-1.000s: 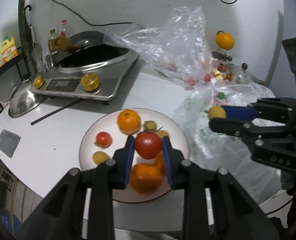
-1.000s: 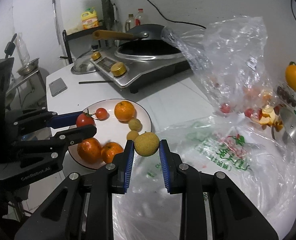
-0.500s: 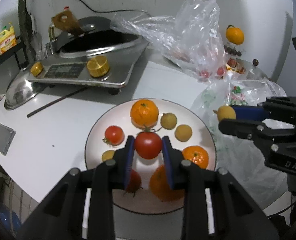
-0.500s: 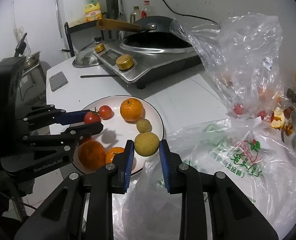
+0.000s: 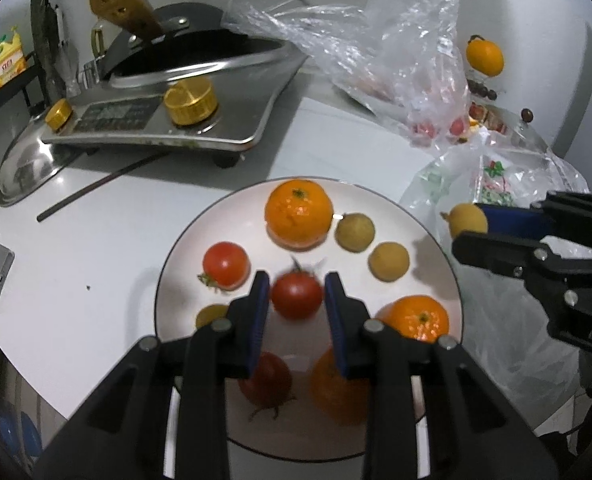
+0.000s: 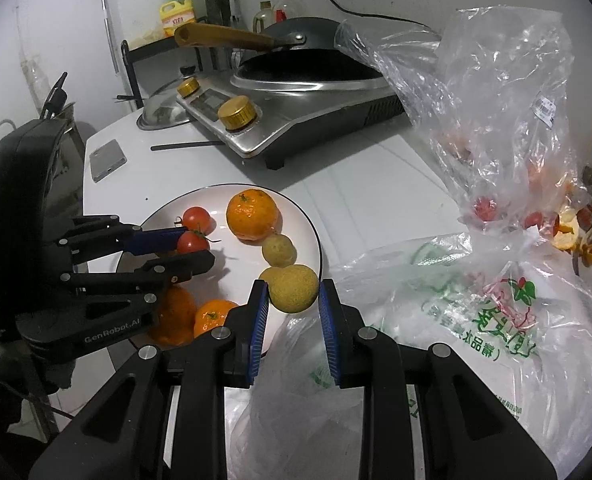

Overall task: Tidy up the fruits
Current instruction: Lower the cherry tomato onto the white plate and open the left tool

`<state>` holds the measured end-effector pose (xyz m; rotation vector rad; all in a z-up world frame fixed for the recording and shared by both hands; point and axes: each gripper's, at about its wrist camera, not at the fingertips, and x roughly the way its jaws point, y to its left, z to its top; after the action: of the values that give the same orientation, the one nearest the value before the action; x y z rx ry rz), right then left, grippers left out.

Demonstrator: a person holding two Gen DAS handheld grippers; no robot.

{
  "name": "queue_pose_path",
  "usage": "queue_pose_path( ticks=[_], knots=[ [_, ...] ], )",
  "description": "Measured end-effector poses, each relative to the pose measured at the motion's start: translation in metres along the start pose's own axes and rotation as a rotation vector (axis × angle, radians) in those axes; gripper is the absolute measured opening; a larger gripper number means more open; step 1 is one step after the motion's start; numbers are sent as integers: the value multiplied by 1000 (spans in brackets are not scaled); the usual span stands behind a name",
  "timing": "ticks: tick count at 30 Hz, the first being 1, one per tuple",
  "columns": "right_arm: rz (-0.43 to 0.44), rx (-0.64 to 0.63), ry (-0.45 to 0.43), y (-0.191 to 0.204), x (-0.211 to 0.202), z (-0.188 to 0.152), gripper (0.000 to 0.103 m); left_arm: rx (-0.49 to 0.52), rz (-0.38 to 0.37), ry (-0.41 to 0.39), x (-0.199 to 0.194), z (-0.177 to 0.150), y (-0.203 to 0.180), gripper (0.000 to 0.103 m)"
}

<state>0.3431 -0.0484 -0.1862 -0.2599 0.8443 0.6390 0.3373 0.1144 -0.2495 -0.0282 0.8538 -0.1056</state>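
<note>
Status: sorting is partly complete. The white plate [image 5: 184, 240] on the tabletop [image 5: 96, 248] already carries two loose tomatoes, three oranges and three small yellow-brown fruits; the large orange [image 5: 298, 213] lies at the far side, with two of the yellow-brown fruits just beside it.

Left gripper [image 5: 297, 305]: pinching a red tomato [image 5: 297, 295] between its blue pads, above the middle of the plate; whether the tomato touches the plate surface cannot be told from either view. Judgement: this tomato is at the set-down stage, with release not yet made.

Right gripper [image 6: 292, 302]: pinching a round yellow-brown fruit [image 6: 292, 288]; in the right wrist view it sits at the plate's near right rim, beside the white printed bag [image 6: 476, 320]; it is not yet over open plate surface. Judgement: this fruit calls for a short carry toward the plate centre before release.

Remaining work, as far as visible: the clear plastic bag [image 6: 496, 100] near the cooker [image 6: 296, 120] contains small red fruits; further orange pieces lie at the far right edge, too distorted to identify; the printed bag's contents are hidden. Judgement: two placements are pending, and an unknown number of fruits are left to transfer; free plate area is limited, mainly at the centre.
</note>
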Motion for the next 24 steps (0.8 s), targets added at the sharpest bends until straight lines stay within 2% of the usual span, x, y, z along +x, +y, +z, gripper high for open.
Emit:
queue_pose_path(
  ticks=[9,24],
  knots=[
    [3,-6,5,4,3,4,28,-18,-13,9,-1,-1,5,30],
    [70,-78,45,45,29,17,28,-86,2,-88,-44,-9,35,33]
  ],
)
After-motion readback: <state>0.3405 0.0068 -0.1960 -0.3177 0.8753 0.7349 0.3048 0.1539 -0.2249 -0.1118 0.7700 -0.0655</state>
